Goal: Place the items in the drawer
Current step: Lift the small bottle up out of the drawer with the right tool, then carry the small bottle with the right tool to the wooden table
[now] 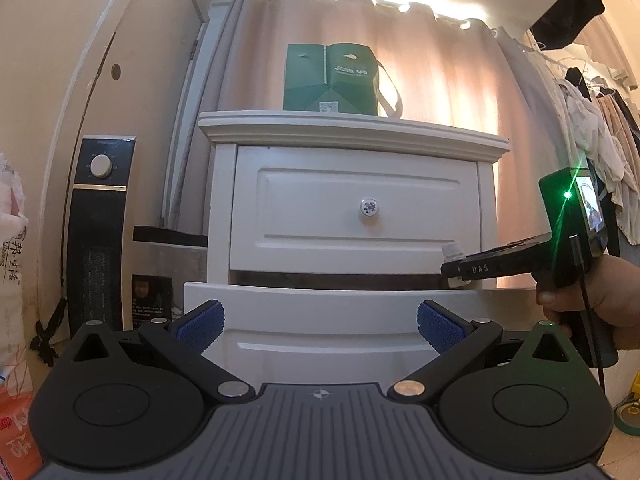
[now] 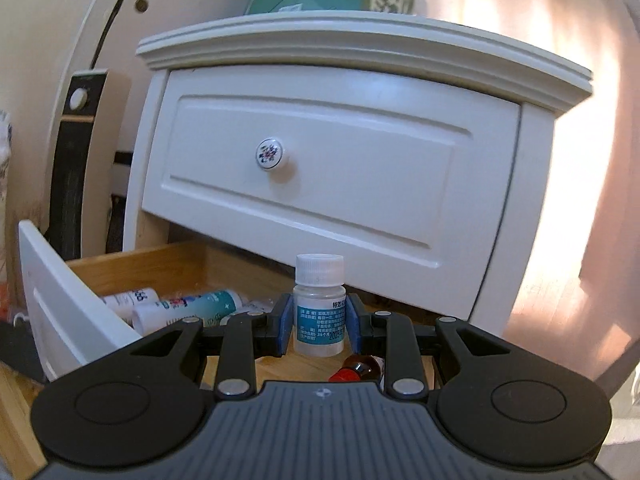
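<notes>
blue pads of the right gripper (image 2: 319, 327) pinch a small white-capped bottle (image 2: 319, 304), upright at lower centre of the right wrist view, above the open lower drawer (image 2: 132, 264) where tubes (image 2: 188, 308) and a brown vial (image 2: 360, 368) already lie. dropped from here, it would likely land on the vial or tip over. left gripper (image 1: 320, 322) stands spread and empty before the drawer front.

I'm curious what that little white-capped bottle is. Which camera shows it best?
The right wrist view: the small bottle stands upright, centred between the right tool's blue pads, label readable. The left wrist view shows only its cap peeking behind that tool.
</notes>
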Demonstrator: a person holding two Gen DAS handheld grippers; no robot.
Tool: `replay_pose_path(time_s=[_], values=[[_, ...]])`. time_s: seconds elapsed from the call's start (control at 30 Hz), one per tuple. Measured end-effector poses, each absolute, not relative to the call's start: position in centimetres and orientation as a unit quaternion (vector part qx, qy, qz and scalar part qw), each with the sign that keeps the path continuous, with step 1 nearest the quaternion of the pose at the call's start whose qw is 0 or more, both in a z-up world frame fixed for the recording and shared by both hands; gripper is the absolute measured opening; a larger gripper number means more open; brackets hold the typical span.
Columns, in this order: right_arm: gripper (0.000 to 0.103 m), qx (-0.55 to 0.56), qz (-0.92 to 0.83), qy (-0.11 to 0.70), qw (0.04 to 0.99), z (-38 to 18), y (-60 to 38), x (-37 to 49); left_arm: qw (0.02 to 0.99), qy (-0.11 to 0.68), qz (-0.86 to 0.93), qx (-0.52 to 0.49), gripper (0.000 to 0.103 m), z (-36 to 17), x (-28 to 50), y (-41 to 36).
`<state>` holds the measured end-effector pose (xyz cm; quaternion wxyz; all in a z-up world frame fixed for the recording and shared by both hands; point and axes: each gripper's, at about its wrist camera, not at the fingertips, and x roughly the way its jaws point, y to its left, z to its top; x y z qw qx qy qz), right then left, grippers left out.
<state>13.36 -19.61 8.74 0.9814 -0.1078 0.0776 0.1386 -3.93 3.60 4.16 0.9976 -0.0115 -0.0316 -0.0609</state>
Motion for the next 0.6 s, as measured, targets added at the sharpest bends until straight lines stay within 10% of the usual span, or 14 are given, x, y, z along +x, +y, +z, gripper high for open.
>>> replay_pose_path(time_s=[0.6], values=[[0.028,0.016,0.080,0.028,0.996,7.8,-21.3,9.2,0.996,-0.065,-0.054,-0.028,0.103,4.4,-5.0,3.7]])
